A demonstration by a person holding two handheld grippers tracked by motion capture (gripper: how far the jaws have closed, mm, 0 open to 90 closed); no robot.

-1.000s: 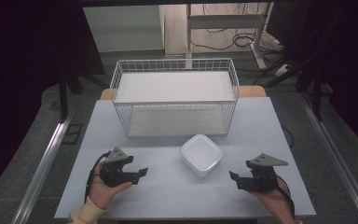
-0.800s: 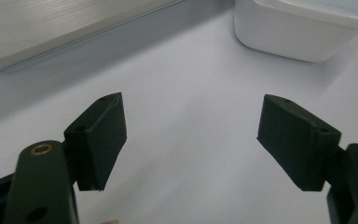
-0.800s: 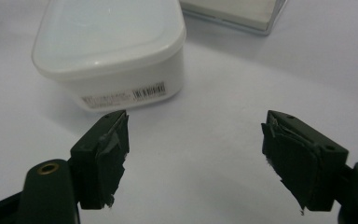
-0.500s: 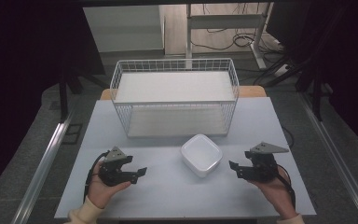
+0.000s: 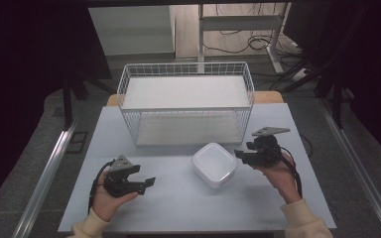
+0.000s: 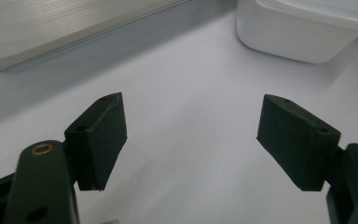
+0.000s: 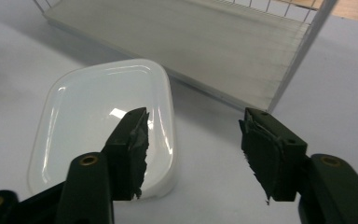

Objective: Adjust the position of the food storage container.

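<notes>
A white lidded container (image 5: 214,164) with rounded corners sits on the table's middle; it shows in the right gripper view (image 7: 102,126) and at the top right of the left gripper view (image 6: 303,28). My right gripper (image 5: 239,155) hovers open just right of the container, above its near corner, with its jaws (image 7: 191,149) holding nothing. Low over the front left of the table my left gripper (image 5: 149,182) stays open, pointing toward the container, its jaws (image 6: 191,140) apart over bare tabletop.
A white wire basket (image 5: 186,101) with a flat white floor stands at the back of the grey table (image 5: 178,208), just behind the container. Its wire corner post (image 7: 303,51) rises close ahead of my right gripper. Dark floor and cables lie beyond.
My right gripper has moved forward and left from the table's front right to the container's right side. The left gripper has stayed put.
</notes>
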